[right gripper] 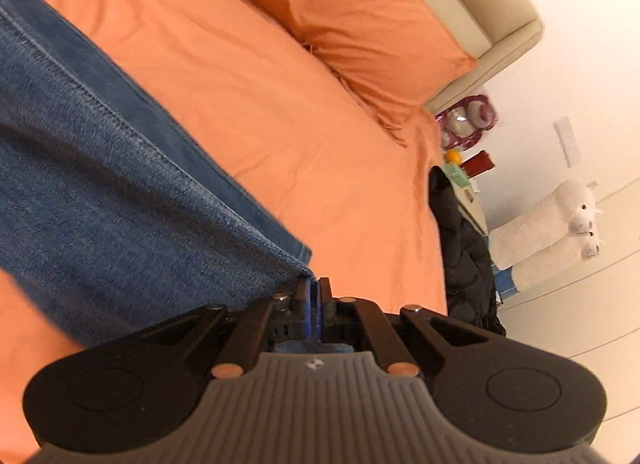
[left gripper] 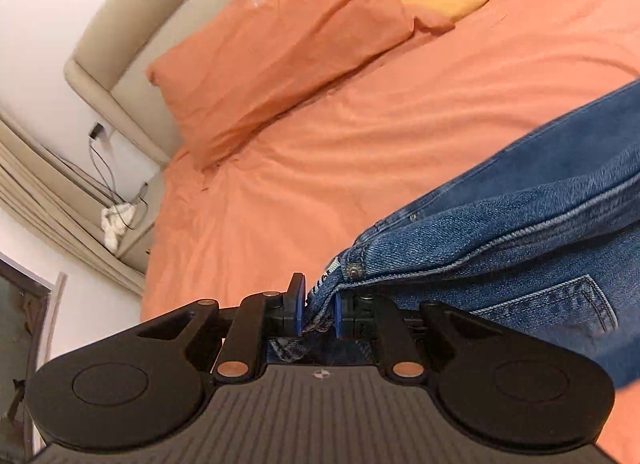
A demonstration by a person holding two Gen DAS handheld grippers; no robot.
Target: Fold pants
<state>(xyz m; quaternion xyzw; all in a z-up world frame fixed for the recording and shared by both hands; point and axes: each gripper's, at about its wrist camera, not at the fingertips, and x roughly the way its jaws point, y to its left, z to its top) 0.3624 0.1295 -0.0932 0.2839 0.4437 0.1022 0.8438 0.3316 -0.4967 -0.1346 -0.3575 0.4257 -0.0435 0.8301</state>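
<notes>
With my left gripper point(left gripper: 318, 310) and right gripper point(right gripper: 314, 304) both clamped on the blue denim jeans point(left gripper: 520, 216), I fear the heavy waistband slipping free.

A home bedroom: orange-sheeted bed point(left gripper: 360, 124), pillows point(left gripper: 280, 52), padded headboard point(left gripper: 132, 64).

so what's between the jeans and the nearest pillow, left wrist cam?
Nothing: bare orange sheet separates the jeans from the pillow, clearest in the left wrist view.
</notes>
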